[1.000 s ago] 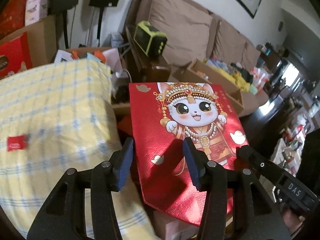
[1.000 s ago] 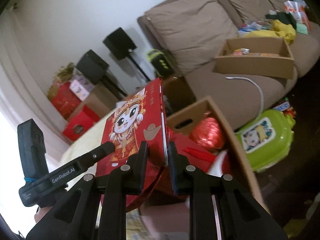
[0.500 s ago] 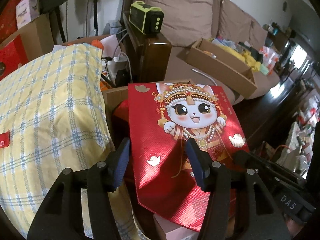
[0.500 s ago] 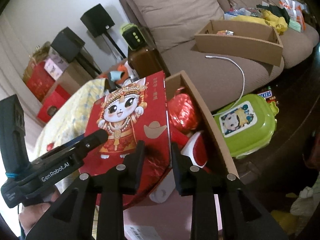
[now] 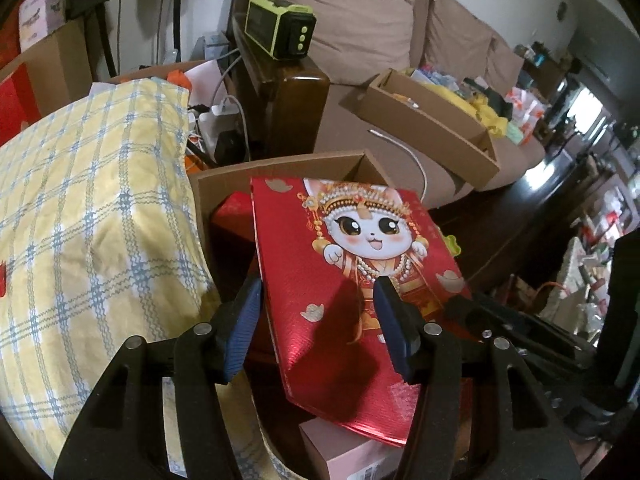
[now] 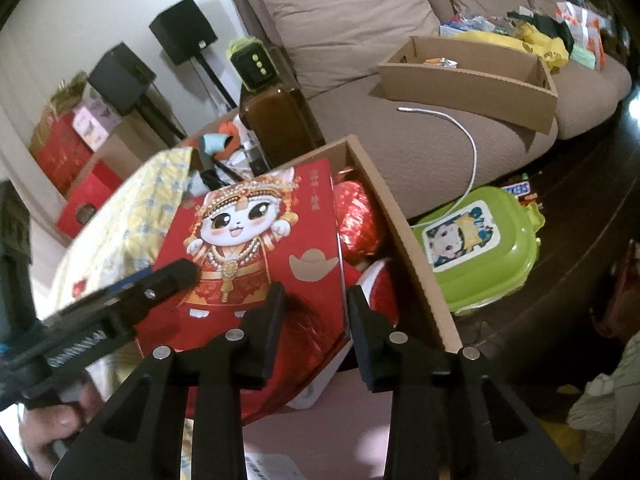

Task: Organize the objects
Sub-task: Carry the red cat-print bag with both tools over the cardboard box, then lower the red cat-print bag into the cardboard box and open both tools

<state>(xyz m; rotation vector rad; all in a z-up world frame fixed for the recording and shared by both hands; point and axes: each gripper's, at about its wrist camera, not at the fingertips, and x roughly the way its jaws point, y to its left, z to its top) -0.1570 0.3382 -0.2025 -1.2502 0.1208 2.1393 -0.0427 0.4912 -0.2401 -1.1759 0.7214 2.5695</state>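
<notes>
A shiny red gift bag (image 5: 332,280) printed with a cartoon cat lies tilted on the contents of an open cardboard box (image 5: 280,168). My left gripper (image 5: 318,320) hovers open over the bag's lower half, its blue pads apart and pressing nothing. In the right wrist view the same bag (image 6: 256,248) rests in the box (image 6: 384,216). My right gripper (image 6: 314,316) has its jaws opening around the bag's right edge, with the pads clear of it. The left gripper's finger (image 6: 160,284) reaches over the bag's lower left.
A yellow plaid pillow (image 5: 80,220) lies left of the box. A red foil ball (image 6: 356,216) sits inside it, and a pink box (image 5: 348,456) lies nearest me. A green lunchbox (image 6: 476,248) lies on the dark floor. The sofa holds another cardboard box (image 6: 468,76).
Both grippers sank with the bag, which went from upright to lying on the box's contents. The right jaws let go of its edge and spread. The left jaws widened a little.
</notes>
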